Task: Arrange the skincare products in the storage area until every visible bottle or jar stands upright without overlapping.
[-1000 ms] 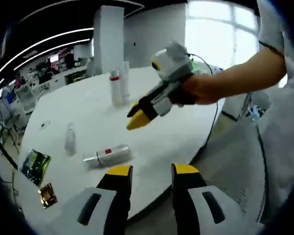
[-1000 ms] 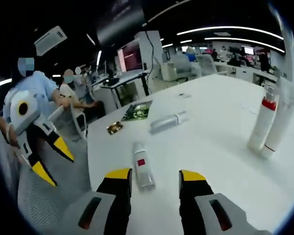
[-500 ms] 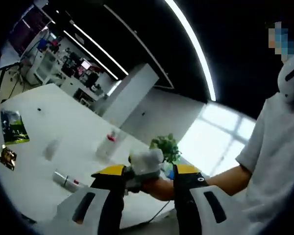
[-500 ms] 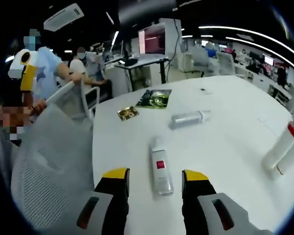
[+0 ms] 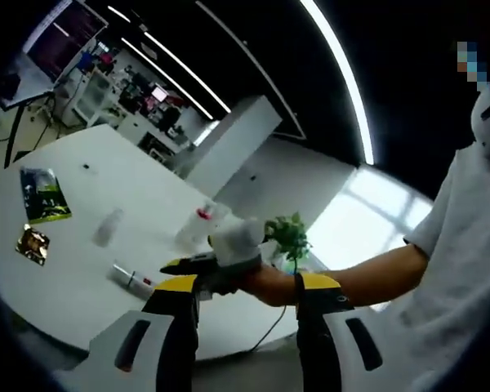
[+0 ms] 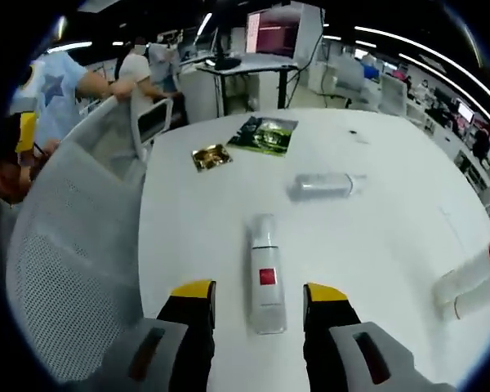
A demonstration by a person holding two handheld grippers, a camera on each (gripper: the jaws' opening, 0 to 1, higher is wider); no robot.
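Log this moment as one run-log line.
right gripper: open, over lying red-label bottle | clear bottle: lying | left gripper: open, off table

We count four skincare containers on the desk (image 6: 392, 245): two lying flat, a red-labelled bottle (image 6: 264, 273) and a clear bottle (image 6: 322, 185), and two white tubes (image 6: 472, 286) at the edge (partly cut off). Two packets too: one green (image 6: 267, 135), one gold (image 6: 211, 157).

A white bottle (image 6: 264, 278) with a red square label is seen at lower centre; yellow tips mark the right gripper (image 6: 260, 296).
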